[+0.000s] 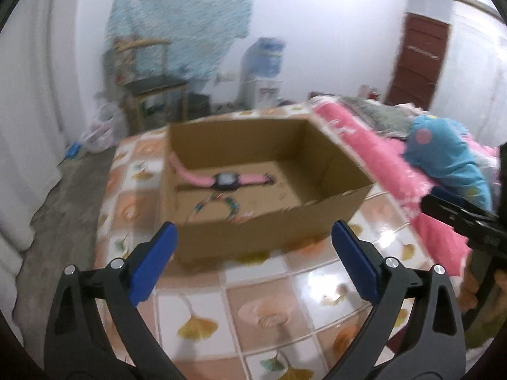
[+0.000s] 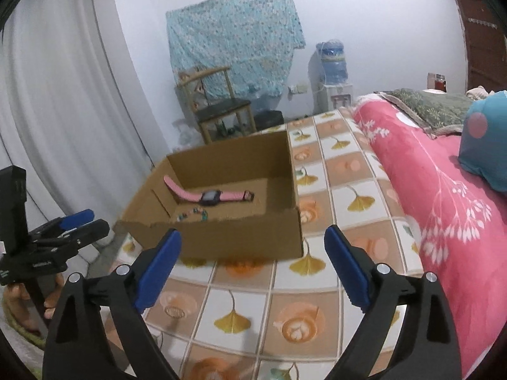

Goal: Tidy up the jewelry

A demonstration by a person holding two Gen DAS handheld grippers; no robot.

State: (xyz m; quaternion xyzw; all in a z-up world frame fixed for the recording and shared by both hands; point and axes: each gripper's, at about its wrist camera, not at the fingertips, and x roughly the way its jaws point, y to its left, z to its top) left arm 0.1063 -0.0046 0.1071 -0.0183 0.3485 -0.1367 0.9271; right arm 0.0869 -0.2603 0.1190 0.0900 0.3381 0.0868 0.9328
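we're over a bed spread with a tiled sheet, squares of ginkgo leaves and coffee cups, glossy under the light. a pink blanket with white sprigs runs along its right side, and a blue pillow sits on that. white wall behind, a blue cloth hung on it, a white curtain to the left, a brown door far right.

count it up: one cardboard box on the sheet, open at the top. inside, two pieces of jewelry: one pink watch lying flat on the floor of the box, its strap end curling up the left wall, and one beaded bracelet just in front of it, near the front wall. they look close but apart.

two grippers. the left gripper hangs just short of the box, blue pads spread wide, nothing between them. the right gripper is the same story, released and empty, box front wall straight ahead.

around the room: one wooden chair, one water dispenser with its blue bottle. the left wrist view is blurred. the front wall of the box hides part of the bracelet.
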